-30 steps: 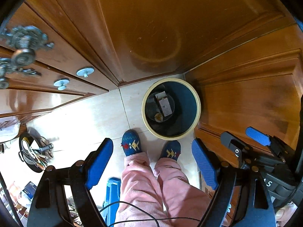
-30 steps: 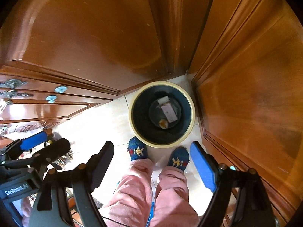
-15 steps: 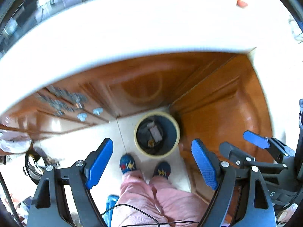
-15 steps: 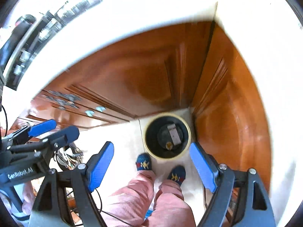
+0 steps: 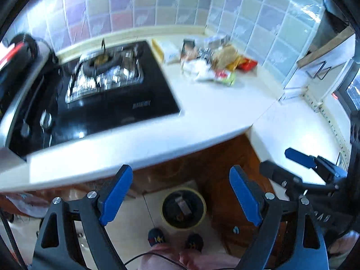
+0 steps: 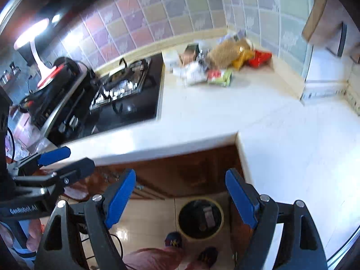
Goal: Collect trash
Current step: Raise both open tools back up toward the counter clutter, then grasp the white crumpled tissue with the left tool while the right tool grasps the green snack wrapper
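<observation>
A pile of wrappers and crumpled trash (image 5: 213, 65) (image 6: 216, 67) lies at the back corner of the white countertop (image 5: 213, 108) (image 6: 281, 146). Down on the floor stands a round bin with a yellow rim (image 5: 163, 211) (image 6: 179, 219), with a few scraps inside. My left gripper (image 5: 180, 173) hangs high over the bin in front of the counter edge; its jaws are opening and nothing is between them. My right gripper (image 6: 180, 175) is beside it, open and empty. Each gripper shows at the edge of the other's view.
A black gas stove (image 5: 101, 94) (image 6: 126, 94) is set into the counter left of the trash. A dark appliance (image 5: 20, 51) (image 6: 56, 83) stands at the far left. Brown cabinet doors (image 5: 202, 164) close in the bin. The person's feet (image 5: 156, 238) are by the bin.
Both grippers have risen from low over the bin to above counter height and tilted up. The stove, countertop and trash pile have come into view; the bin looks smaller.
</observation>
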A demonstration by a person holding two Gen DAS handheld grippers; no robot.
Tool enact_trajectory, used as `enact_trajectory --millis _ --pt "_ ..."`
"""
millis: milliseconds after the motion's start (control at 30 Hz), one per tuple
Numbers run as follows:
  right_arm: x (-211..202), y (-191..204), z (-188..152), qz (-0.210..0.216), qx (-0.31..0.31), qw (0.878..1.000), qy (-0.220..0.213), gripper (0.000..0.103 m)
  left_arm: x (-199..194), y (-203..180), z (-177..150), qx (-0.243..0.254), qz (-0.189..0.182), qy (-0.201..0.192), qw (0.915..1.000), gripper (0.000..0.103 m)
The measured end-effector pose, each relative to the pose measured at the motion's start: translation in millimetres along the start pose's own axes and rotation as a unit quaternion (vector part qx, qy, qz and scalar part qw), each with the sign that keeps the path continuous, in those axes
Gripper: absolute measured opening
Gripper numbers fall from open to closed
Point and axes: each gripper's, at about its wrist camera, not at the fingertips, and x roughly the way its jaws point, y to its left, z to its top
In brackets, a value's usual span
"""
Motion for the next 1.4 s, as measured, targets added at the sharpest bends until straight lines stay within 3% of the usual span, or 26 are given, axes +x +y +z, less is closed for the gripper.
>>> enact_trajectory --millis 267,433,533,667,867,933,1133,1267,1400 --pt "-10.6 -5.3 52.9 -0.02 -0.054 0.998 -0.031 0.081 -7.3 -18.5 58.6 0.034 -0.002 -0.046 0.9984 0.088" --pt "15.5 -14.0 89.2 -0.069 -0.065 0.995 -0.021 0.066 17.0 -18.8 104.6 0.052 -0.019 -0.05 0.9972 0.088" --pt "36.3 -32.7 111.0 -0.059 -0.014 0.998 -0.003 0.056 42.1 -15.3 134.5 0.061 -0.039 -0.036 0.9967 0.088" --pt "66.0 -54.1 136.5 -0.046 0.055 0.997 0.009 0.054 83.1 -10.6 167.4 0.081 -0.055 -0.01 0.9951 0.088" --pt "121.1 -73.2 162.8 -0.057 0.108 0.992 0.031 0.053 157.7 -3.1 210.7 0.115 -0.066 0.038 0.9905 0.088" --pt "138.0 -80.0 167.2 -0.059 0.129 0.989 0.039 0.046 177.3 -1.4 218.5 0.118 -0.071 0.051 0.9892 0.088" --pt "179.9 -100.6 170.6 -0.045 0.194 0.978 0.064 0.039 228.4 -1.8 237.9 0.129 -0.098 0.089 0.9828 0.088" --pt "189.7 -99.2 170.8 -0.027 0.205 0.977 0.055 0.036 250.4 -8.1 241.5 0.142 -0.119 0.107 0.9768 0.088" --pt "194.0 -92.3 172.5 -0.01 0.199 0.979 0.049 0.025 266.1 -15.0 241.4 0.153 -0.137 0.122 0.971 0.087"
